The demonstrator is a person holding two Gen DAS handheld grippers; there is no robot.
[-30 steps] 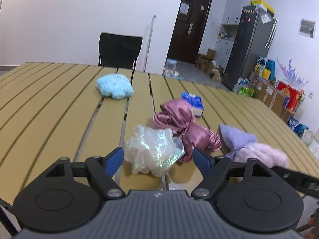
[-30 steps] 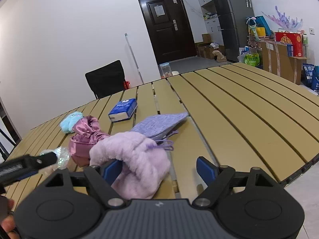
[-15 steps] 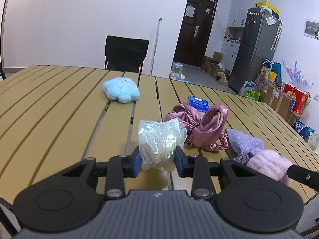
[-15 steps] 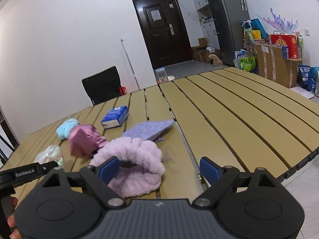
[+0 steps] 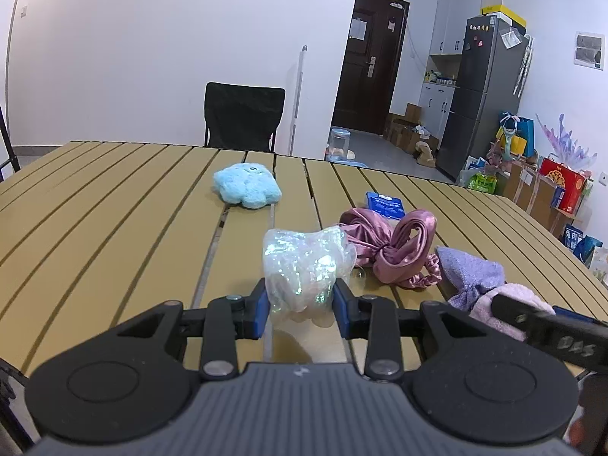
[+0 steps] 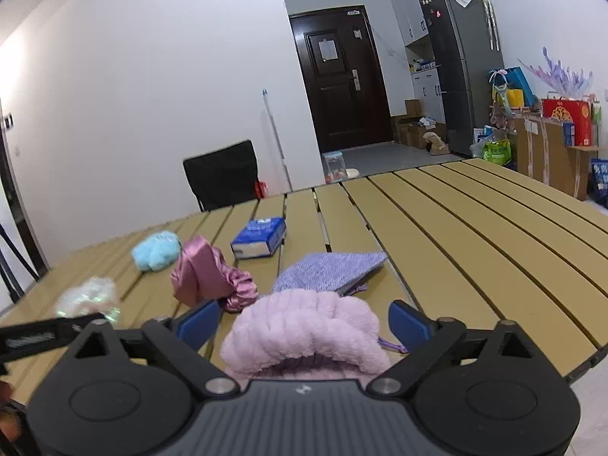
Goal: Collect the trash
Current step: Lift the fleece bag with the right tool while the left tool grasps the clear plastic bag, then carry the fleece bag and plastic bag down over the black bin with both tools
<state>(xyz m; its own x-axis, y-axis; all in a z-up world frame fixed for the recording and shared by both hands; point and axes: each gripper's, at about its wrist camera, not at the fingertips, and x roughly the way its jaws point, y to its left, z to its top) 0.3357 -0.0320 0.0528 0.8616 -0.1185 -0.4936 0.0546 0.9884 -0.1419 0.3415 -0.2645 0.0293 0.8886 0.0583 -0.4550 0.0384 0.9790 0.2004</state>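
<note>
In the left wrist view, the slatted bench (image 5: 114, 197) fills the lower half of the frame, and a blue plush toy (image 5: 246, 187) lies left of centre toward its far edge. At lower centre the left gripper (image 5: 301, 299) has its jaws clenched on a crumpled iridescent plastic wrapper (image 5: 304, 266), the piece of trash in hand; its underside appears to clear the bench, though that cannot be confirmed. Just right of it lies a pink satin scrunchie (image 5: 395, 250), close enough that contact with the wrapper cannot be ruled out, with a blue tissue pack (image 5: 383, 202) behind it and a lilac cloth (image 5: 469, 271) at lower right. In the right wrist view, the right gripper (image 6: 304, 323) stands with jaws released, spread to either side of a fluffy pink headband (image 6: 304, 332) at lower centre without gripping it. Risks noted: the wrapper is thin and springy, held on a small bite, and could slip out if swung quickly; a snagged edge could drag the scrunchie along; the right jaws, if closed now, would take the headband, which is arguably not trash.
</note>
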